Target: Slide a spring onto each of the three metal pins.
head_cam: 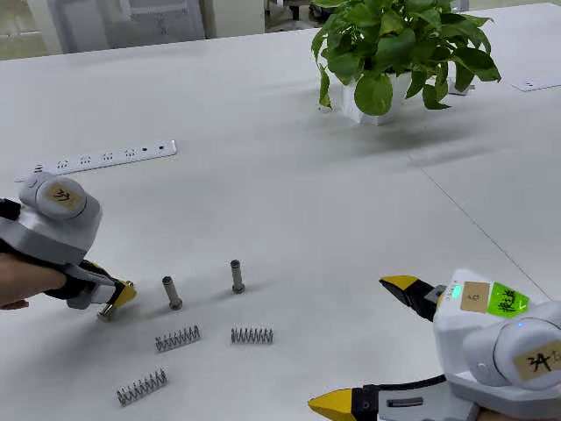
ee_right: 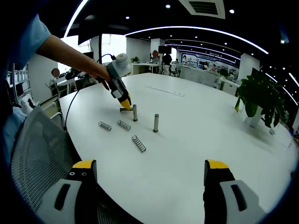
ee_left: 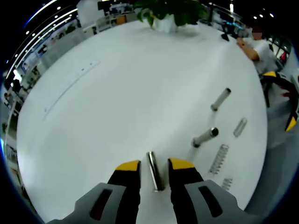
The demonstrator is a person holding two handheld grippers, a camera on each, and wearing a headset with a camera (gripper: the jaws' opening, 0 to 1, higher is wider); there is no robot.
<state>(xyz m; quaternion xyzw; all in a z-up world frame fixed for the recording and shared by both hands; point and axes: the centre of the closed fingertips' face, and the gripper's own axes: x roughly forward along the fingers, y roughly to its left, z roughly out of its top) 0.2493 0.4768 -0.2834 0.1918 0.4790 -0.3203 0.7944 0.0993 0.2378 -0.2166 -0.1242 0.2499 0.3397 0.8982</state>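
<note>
The table (head_cam: pixel 307 202) is smooth, matt white. The pin (ee_left: pixel 154 170) between the jaws of the left gripper (ee_left: pixel 154 164) is shiny grey metal; the springs (head_cam: pixel 252 335) are bare coiled metal wire. The right gripper (head_cam: pixel 365 344) has a smooth white plastic shell and yellow jaw tips.

desk (head_cam: pixel 289 202): plain white
pins (head_cam: pixel 237 275): silver-grey
springs (head_cam: pixel 252 335): silver, ringed coils
left gripper (head_cam: pixel 118 300): yellow tips, white body
right gripper (ee_right: pixel 149 164): yellow tips, white body, green label
plant (head_cam: pixel 394 39): green leaves, white pot
</note>
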